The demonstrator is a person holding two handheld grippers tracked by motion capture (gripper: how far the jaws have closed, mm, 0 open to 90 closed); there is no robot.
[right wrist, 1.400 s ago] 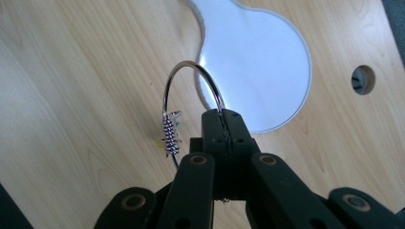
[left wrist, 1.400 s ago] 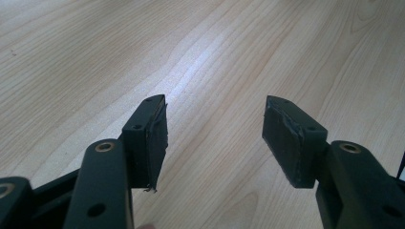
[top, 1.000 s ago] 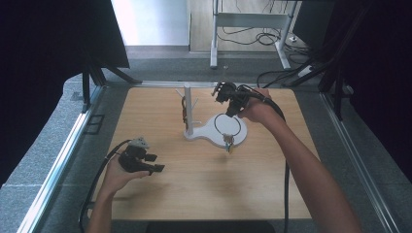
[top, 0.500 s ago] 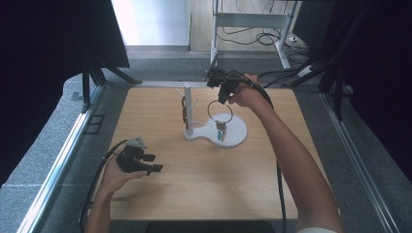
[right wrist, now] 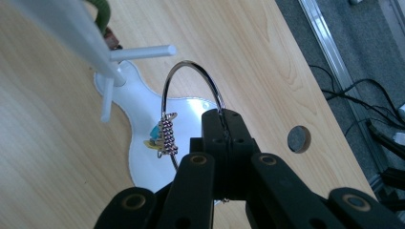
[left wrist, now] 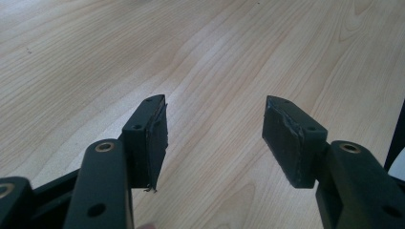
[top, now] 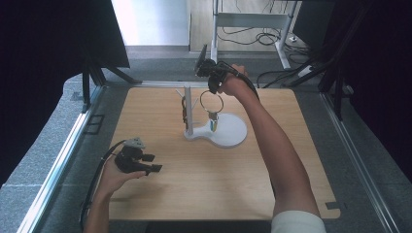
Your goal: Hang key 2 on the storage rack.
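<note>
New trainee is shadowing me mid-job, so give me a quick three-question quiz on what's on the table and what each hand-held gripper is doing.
1. True or false: the left hand-held gripper is shut.
2. What does the right hand-held gripper grip? A) metal ring with charms B) white peg
3. Fill in: the white peg stand sits on a ____ table.

Key: 1 false, its jaws stand apart; 2 A; 3 wooden.

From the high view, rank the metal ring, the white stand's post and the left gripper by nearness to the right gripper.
1. Metal ring: held in the right gripper.
2. White stand's post: just left, below.
3. Left gripper: table's near-left area.
</note>
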